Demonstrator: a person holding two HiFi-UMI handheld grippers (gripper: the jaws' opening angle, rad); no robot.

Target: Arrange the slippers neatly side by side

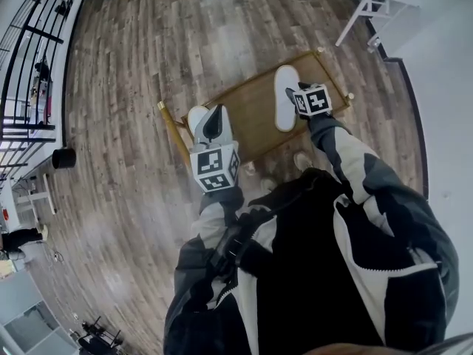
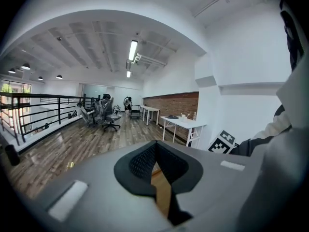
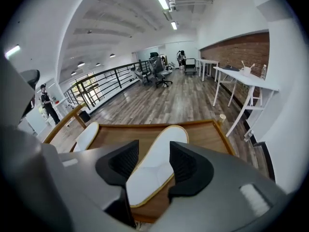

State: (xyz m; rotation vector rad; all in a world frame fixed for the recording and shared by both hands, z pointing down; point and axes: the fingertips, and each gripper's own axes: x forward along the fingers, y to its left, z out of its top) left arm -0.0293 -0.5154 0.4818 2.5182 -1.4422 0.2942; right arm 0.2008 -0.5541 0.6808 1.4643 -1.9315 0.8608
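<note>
Two white slippers on a wooden tray (image 1: 251,120) on the floor, well apart, not yet paired. Head view: right slipper (image 1: 285,98) lies toward the tray's far right corner, long axis running from near edge to far edge. The left slipper (image 1: 196,117) is at the tray's left edge, mostly hidden behind the left gripper (image 1: 214,120), so its axis is hard to read here. The right gripper (image 1: 294,93) sits at the right slipper's right side and is clearly the nearer hand for it. Its jaws are too small to read in this view. Left gripper view: points nearly level out over the room, jaws closed together with nothing in them. Only a sliver of tray wood (image 2: 162,190) shows through the slit, no slipper visible, and the frame's right is blocked by the person's sleeve (image 2: 270,134). Right gripper view: jaws spread wide, nothing gripped, angled down over the right slipper (image 3: 161,146). Its near end sits in the gap between the pads and its long axis runs away from the jaws, leaning slightly right toward the tray's far edge. The pads look clear of it, but how far above it they sit can't be judged. The left slipper (image 3: 86,138) shows at the tray's left edge, its near half cut off by the gripper body. Likely next: close on the right slipper's near end and bring it toward the left one.
</note>
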